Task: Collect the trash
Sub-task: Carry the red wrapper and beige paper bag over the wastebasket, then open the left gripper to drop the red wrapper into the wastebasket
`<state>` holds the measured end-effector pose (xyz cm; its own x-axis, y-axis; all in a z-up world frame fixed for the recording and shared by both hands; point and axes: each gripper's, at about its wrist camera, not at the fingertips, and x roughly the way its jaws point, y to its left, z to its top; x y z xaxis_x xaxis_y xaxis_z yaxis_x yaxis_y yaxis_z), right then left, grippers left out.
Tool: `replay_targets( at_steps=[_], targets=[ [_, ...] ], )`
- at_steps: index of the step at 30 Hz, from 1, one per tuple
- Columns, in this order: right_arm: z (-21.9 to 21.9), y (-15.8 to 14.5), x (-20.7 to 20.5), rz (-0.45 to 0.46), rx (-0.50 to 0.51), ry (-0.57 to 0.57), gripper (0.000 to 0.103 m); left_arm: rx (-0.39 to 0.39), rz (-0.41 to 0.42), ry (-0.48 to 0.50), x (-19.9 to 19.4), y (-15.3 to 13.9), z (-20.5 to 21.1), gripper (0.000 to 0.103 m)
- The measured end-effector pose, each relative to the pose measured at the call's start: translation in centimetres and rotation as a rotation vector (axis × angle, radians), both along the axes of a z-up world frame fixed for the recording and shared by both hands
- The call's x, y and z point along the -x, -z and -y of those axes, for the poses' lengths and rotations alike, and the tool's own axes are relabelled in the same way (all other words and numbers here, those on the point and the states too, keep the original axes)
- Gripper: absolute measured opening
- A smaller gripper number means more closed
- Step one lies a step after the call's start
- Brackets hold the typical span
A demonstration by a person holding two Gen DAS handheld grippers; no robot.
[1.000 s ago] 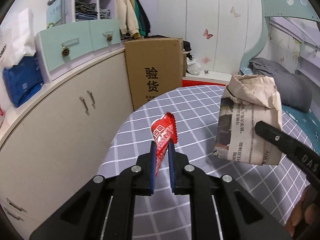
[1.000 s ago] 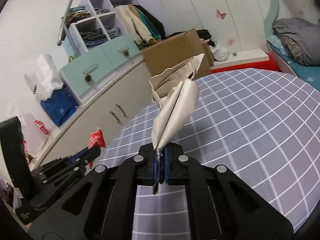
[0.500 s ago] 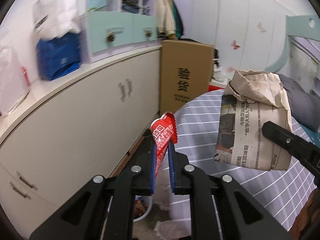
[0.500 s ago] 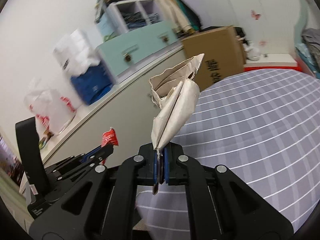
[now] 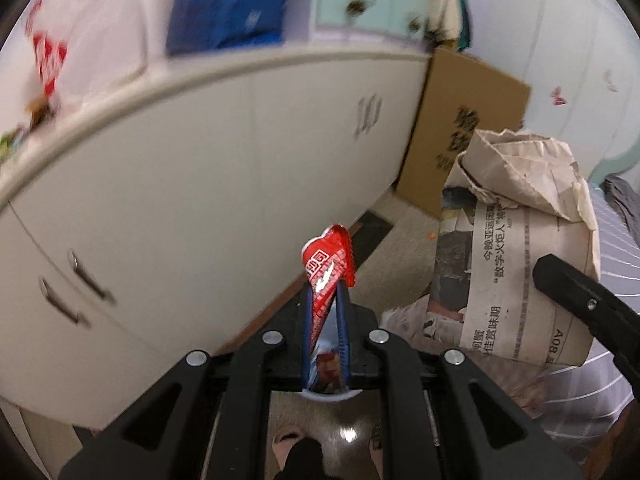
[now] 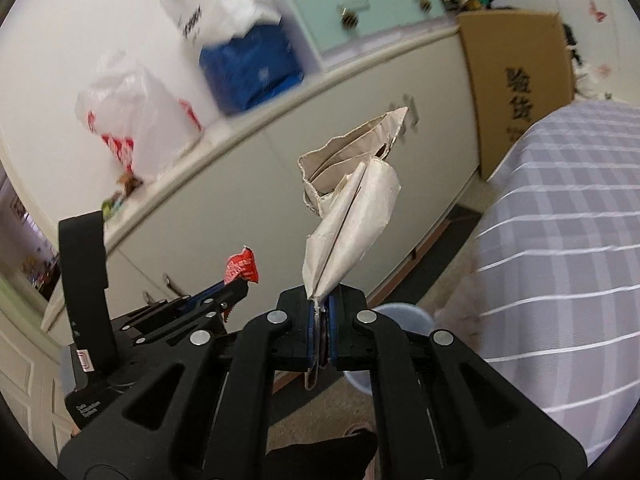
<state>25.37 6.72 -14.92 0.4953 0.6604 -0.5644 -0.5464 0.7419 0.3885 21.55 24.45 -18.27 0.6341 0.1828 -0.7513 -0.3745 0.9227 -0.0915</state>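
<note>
My left gripper (image 5: 325, 300) is shut on a red snack wrapper (image 5: 328, 268), which sticks up between its jaws. It also shows in the right wrist view (image 6: 241, 269) at the left. My right gripper (image 6: 320, 308) is shut on a crumpled newspaper (image 6: 348, 216); the same newspaper (image 5: 516, 240) hangs at the right of the left wrist view. Both grippers are held off the table's edge, above the floor. A pale blue bin rim (image 6: 404, 314) shows below and just behind the right gripper; most of it is hidden.
A long white cabinet (image 5: 200, 184) runs along the left, with plastic bags (image 6: 136, 116) and a blue bag on top. A brown cardboard box (image 6: 516, 80) stands by the wall. The table with a grey checked cloth (image 6: 568, 240) is at the right.
Both grippers have swung left and down, off the table toward the cabinet and floor, still holding the wrapper and the newspaper. The bin rim has come into view.
</note>
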Motion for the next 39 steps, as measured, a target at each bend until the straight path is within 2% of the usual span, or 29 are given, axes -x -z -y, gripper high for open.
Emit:
replay_targets(
  at_steps=[3, 8, 16, 18, 20, 21, 31, 39],
  targets=[
    [-2.5, 2.3, -0.7, -0.039, 0.04, -0.023, 0.005, 0.033, -0.071, -0.023, -0.8, 3.4, -2.1, 0.011],
    [-4.6, 6.1, -2.5, -0.079, 0.122, -0.031, 0.005, 0.076, -0.154, -0.026, -2.8, 8.1, -3.3, 0.011],
    [-5.1, 9.3, -4.7, -0.026, 0.252, 0.018, 0.005, 0.151, -0.23, 0.023, -8.1, 13.4, -3.3, 0.012],
    [-5.1, 9.8, -5.1, -0.019, 0.269, 0.024, 0.005, 0.164, -0.22, 0.035, -8.7, 13.8, -3.1, 0.018],
    [-5.3, 10.4, -5.5, -0.02, 0.281, 0.026, 0.005, 0.167, -0.222, 0.03, -9.2, 14.1, -3.2, 0.043],
    [-5.3, 10.7, -5.6, -0.022, 0.286, 0.027, 0.005, 0.165, -0.224, 0.03, -9.4, 14.1, -3.2, 0.047],
    [-5.9, 11.9, -5.8, -0.042, 0.293, 0.008, 0.005, 0.136, -0.19, -0.006, -8.1, 13.6, -3.7, 0.061],
    [-6.4, 11.8, -5.8, -0.041, 0.296, -0.005, 0.005, 0.141, -0.184, -0.029, -7.8, 13.1, -4.4, 0.067]
  ],
)
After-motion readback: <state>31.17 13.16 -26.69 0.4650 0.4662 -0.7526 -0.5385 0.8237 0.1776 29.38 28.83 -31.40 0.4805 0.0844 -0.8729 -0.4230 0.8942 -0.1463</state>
